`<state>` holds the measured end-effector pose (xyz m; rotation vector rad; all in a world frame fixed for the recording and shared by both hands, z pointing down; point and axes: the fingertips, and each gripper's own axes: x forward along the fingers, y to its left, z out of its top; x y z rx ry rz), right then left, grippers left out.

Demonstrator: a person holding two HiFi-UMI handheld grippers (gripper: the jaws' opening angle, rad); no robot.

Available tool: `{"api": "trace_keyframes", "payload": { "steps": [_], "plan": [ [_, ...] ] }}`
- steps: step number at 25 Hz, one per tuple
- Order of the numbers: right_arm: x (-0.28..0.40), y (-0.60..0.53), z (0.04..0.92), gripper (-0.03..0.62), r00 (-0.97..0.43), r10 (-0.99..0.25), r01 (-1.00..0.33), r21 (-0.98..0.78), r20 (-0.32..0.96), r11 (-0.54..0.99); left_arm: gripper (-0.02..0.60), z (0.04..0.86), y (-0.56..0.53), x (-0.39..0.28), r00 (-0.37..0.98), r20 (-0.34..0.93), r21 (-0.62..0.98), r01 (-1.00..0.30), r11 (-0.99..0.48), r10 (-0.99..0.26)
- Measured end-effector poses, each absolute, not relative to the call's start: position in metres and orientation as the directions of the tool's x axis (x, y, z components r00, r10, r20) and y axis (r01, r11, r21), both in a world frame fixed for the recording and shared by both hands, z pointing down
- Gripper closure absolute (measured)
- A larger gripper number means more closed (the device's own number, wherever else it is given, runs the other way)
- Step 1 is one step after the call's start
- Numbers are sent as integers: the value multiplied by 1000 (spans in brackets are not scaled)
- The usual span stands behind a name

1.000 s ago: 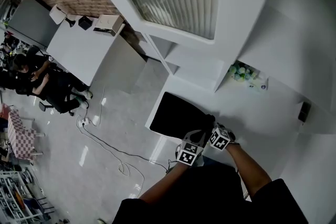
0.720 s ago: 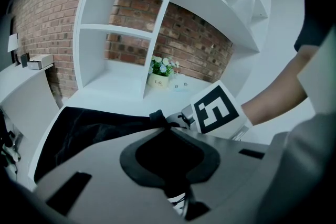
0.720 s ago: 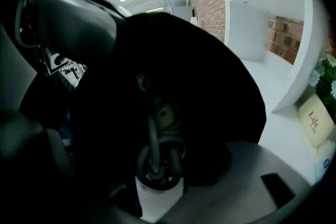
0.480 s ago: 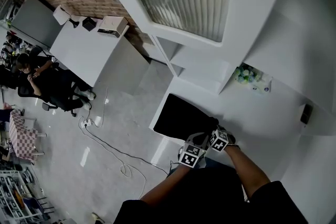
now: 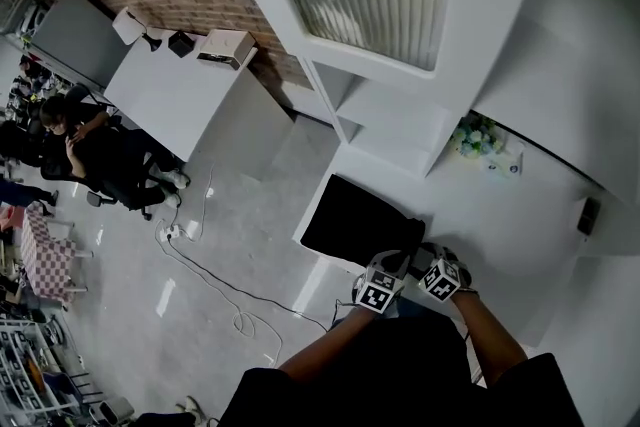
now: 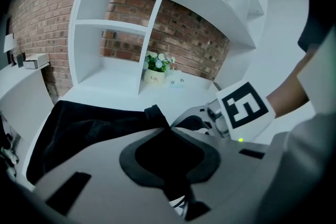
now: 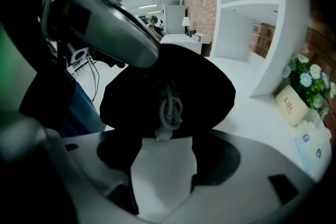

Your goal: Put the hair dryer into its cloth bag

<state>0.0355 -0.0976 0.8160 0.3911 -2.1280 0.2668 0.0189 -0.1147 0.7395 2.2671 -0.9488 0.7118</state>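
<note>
Right gripper [image 7: 165, 155] has shifted right off the bag, jaws opening, empty. White counter [image 5: 500, 215] bears the black cloth bag [image 5: 362, 220]; left gripper [image 6: 168, 132] is clamped on its edge. White cord [image 7: 169, 110] sits at the bag mouth. Flower pot [image 6: 154, 78] reads "Life".

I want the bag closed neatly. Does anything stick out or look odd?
Yes: a coiled grey cord pokes out of the mouth of the black bag, just ahead of the right tongs, which are opening with nothing between them. The left tongs pinch the bag's edge.
</note>
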Motion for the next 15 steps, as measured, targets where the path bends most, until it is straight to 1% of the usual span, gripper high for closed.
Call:
{"api": "trace_keyframes", "payload": {
  "steps": [3,5,7,8,11,15],
  "plan": [
    [47,-80,806,295,-520,-234,-472,-49,821,880,540,750,-109,17,633,655,348,-738,-578,-414],
    [57,-68,801,295,-516,-271,-550,-73,812,832,540,754,-109,18,656,636,403,-731,-551,-406],
    [65,-55,795,295,-514,-308,-631,-110,800,768,535,751,-108,18,676,613,423,-718,-552,-409],
    [68,-49,791,295,-516,-332,-667,-127,790,734,524,749,-107,17,684,600,423,-711,-562,-415],
    [71,-36,770,295,-513,-422,-752,-154,748,641,432,733,-101,10,721,548,441,-679,-586,-423],
    [67,-13,727,295,-508,-547,-822,-185,666,539,423,704,-80,-5,750,480,427,-653,-626,-455]
  ]
}}
